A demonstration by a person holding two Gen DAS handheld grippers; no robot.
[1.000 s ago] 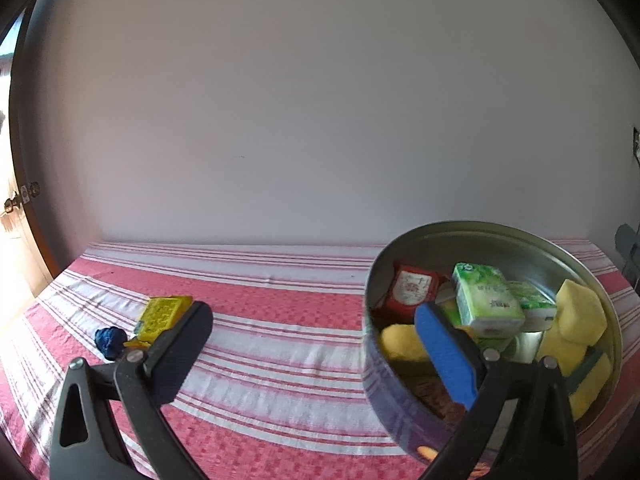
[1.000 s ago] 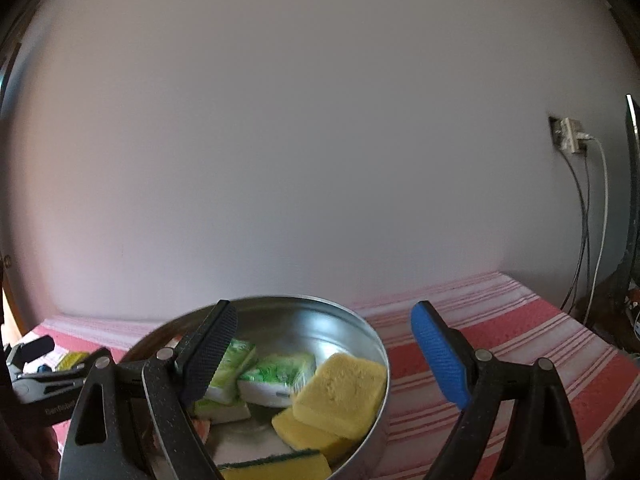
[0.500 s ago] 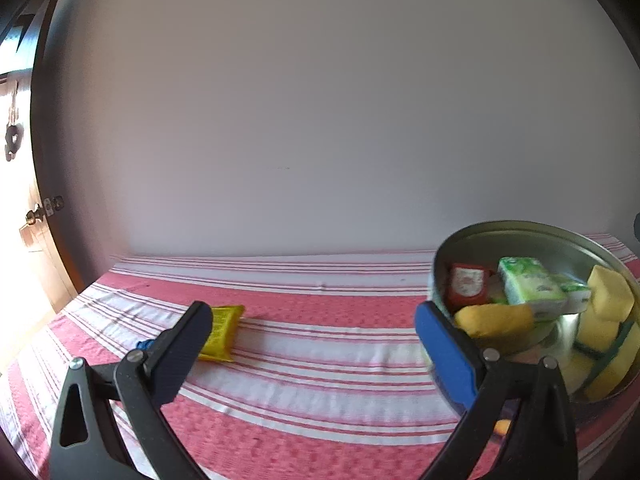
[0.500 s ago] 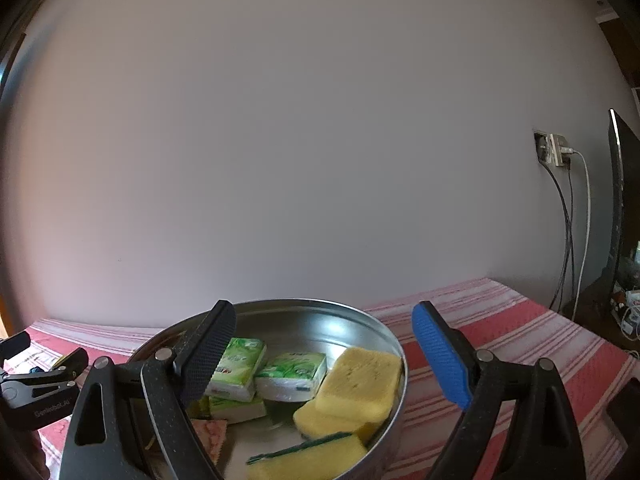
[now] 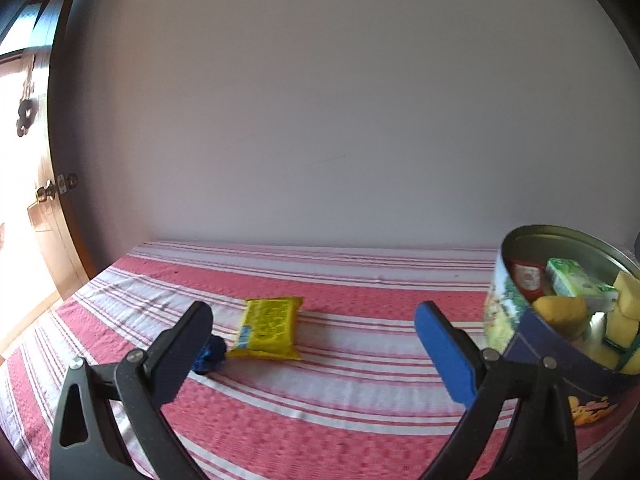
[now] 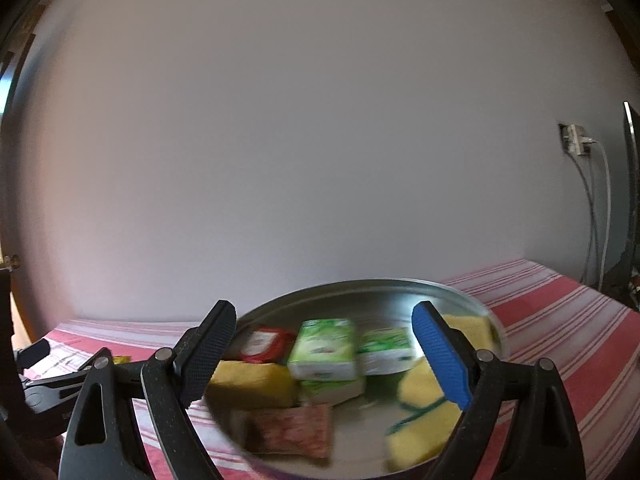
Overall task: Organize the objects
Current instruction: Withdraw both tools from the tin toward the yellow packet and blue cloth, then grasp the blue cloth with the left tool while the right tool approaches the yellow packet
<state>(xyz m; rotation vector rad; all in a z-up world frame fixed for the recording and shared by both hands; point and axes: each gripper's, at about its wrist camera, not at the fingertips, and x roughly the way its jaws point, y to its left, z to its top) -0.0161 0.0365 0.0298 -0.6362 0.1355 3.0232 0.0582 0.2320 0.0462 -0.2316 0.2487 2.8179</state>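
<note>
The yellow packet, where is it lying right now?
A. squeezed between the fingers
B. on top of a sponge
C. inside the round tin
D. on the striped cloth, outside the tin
D. The yellow packet lies flat on the striped cloth, well to the left of the round tin, with a small blue thing beside it, ahead of the left gripper, whose fingers are apart with nothing between them.

A striped red-and-white cloth [image 5: 340,392] covers the desk under the jaws; a wall socket [image 6: 575,139] with cables sits far right.
</note>
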